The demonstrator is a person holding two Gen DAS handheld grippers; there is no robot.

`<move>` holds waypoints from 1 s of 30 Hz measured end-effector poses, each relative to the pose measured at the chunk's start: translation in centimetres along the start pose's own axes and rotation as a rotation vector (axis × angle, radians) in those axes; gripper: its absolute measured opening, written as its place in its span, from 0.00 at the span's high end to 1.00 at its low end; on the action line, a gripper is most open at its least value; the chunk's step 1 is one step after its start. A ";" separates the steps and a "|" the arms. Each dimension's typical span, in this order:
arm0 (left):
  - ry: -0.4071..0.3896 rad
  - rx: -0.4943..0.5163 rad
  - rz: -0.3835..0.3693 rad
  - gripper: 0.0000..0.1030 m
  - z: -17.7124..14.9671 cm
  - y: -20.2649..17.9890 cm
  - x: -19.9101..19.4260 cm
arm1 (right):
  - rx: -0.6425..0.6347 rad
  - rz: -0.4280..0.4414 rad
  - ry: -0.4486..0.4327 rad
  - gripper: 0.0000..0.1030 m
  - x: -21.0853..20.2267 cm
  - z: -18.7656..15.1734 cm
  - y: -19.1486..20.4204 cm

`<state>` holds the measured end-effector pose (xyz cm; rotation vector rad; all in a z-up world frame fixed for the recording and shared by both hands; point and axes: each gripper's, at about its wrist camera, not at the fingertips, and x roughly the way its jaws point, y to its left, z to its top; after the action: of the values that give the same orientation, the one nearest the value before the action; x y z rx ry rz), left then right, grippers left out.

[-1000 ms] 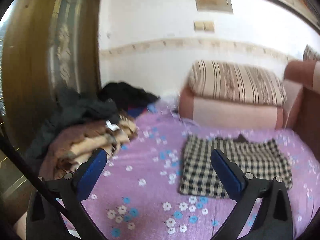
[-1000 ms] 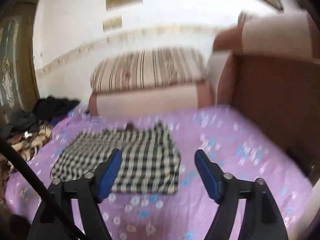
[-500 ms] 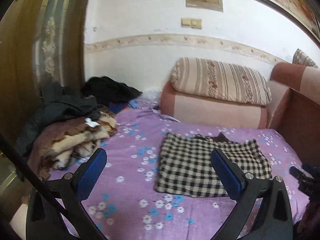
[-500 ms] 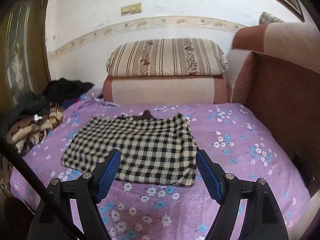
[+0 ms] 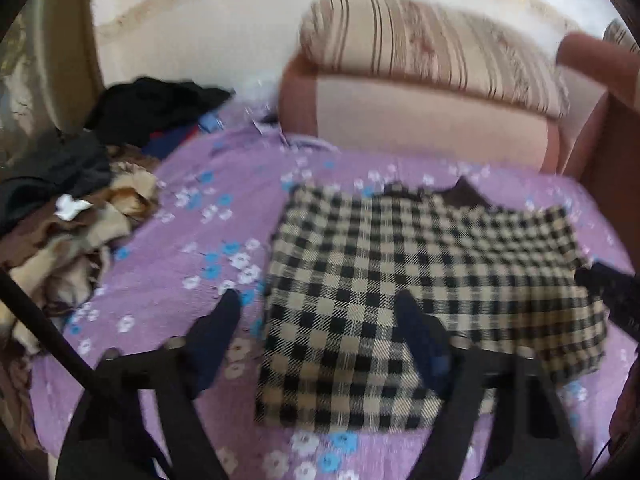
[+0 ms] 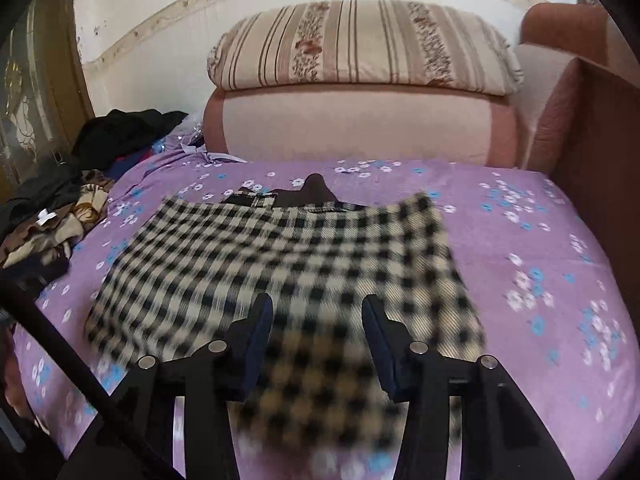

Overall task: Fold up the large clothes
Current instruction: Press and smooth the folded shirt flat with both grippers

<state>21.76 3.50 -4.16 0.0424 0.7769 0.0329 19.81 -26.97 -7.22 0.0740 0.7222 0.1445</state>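
We note the bed (image 6: 540, 240), covered in a purple flowered sheet, with a striped pillow (image 6: 360, 44) on a pink bolster at its far end and a heap of unfolded clothes (image 5: 72, 216) along its left edge. The checked garment (image 6: 280, 248) lies flat near the middle of the bed, already doubled into a rough rectangle, its dark collar pointing toward the bolster. Risks, in our judgement: the left claw (image 5: 320, 332) straddles the garment's left edge, one finger over bare sheet and one over cloth, so a closing pinch could take the sheet along with the fabric, or only the top layer, and the fold would come apart when lifted. The right claw (image 6: 318, 332) sits over the near middle of the cloth, not at a corner; a grip there would bunch the fabric and skew the next fold. Both views are smeared near the claws, so we cannot tell whether any finger touches the cloth. Pose: both claws are low over the near edge of the garment and point forward toward the bolster, left at the left border, right further along the near hem. The left claw is spread wide and holds nothing; the right claw is also apart, though less so, with nothing between its fingers.
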 end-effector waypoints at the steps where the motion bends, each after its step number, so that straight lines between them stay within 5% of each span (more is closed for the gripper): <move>1: 0.019 -0.002 -0.006 0.36 0.1 -0.2 1.3 | 0.007 0.006 0.009 0.51 1.6 0.7 0.0; 7: 0.139 -0.040 -0.053 0.36 -0.1 -1.6 7.9 | 0.118 0.088 0.087 0.51 8.4 1.2 -1.5; 13: 0.151 0.036 0.015 0.35 -1.1 -2.6 9.6 | 0.098 0.092 0.156 0.50 11.9 0.5 -1.1; 19: 0.159 0.111 0.063 0.35 -2.3 -3.4 8.8 | -0.071 -0.023 0.161 0.49 11.4 -0.6 1.9; 24: 0.171 0.068 0.035 0.35 -3.9 -2.2 7.4 | -0.052 0.048 0.107 0.48 7.8 -1.3 2.8; 27: 0.185 0.051 0.029 0.34 -5.0 -1.2 6.6 | -0.055 0.111 0.170 0.48 6.8 -3.1 3.4; 30: 0.200 0.031 0.042 0.34 -6.0 0.2 6.0 | -0.075 0.046 0.212 0.48 6.8 -4.4 2.5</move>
<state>21.81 4.08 -12.59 0.0860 0.9769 0.0657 21.69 -23.38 -14.68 0.0038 0.9260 0.2255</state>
